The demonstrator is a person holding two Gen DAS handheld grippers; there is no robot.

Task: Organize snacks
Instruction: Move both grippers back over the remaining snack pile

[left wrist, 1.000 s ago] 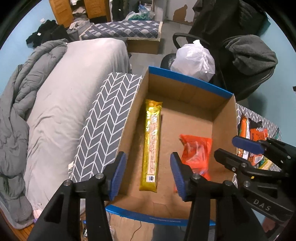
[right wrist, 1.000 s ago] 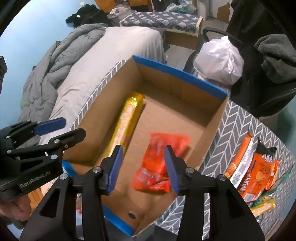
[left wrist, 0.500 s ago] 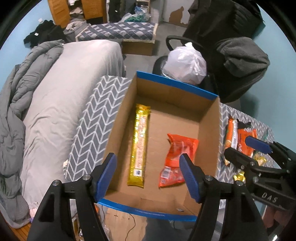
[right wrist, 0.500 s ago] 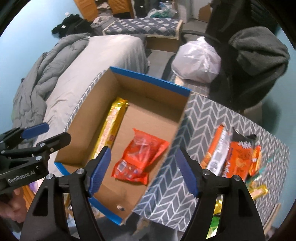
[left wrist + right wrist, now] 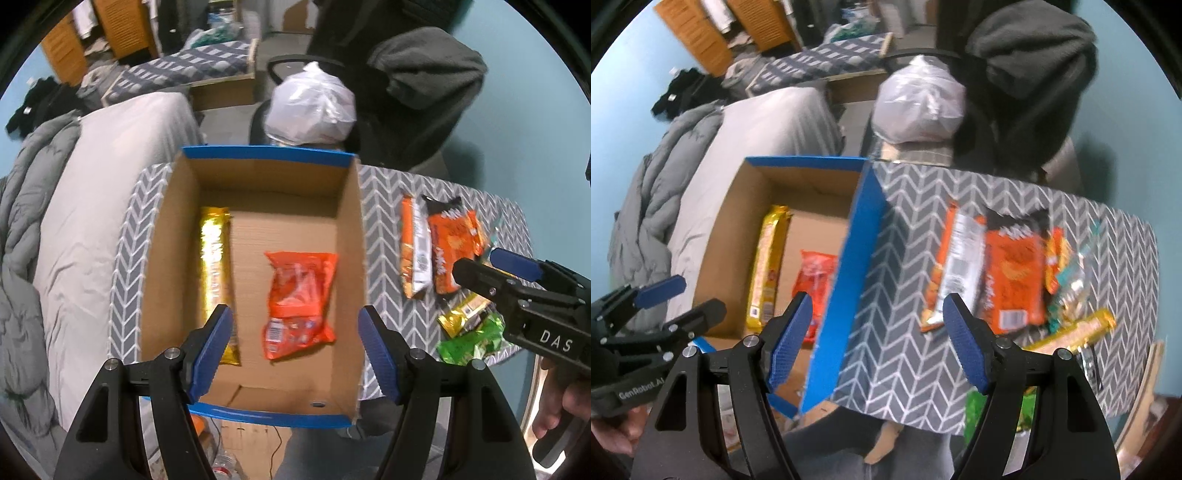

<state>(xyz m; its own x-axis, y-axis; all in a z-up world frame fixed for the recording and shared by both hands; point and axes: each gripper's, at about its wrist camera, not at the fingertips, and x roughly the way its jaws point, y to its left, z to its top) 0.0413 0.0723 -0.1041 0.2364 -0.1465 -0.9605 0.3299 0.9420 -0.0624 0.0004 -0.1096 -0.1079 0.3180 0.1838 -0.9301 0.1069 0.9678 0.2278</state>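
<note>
At the frame's centre in the left wrist view sits the cardboard box [image 5: 349, 229], blue-edged, holding a long gold bar [image 5: 216, 266] and, right of it, a crinkled orange packet [image 5: 299, 299]. The left gripper [image 5: 295, 350] hangs spread and empty over it. Further right, the right gripper [image 5: 877, 343], spread and empty too, hovers near the loose snacks [image 5: 1008, 273], orange, gold and green wrappers on the chevron cloth [image 5: 908, 354].

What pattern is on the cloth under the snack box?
A grey and white chevron tablecloth, clearest in the right wrist view.

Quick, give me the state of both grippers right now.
Left gripper: open, holding nothing, above the cardboard box.
Right gripper: open, holding nothing.
</note>
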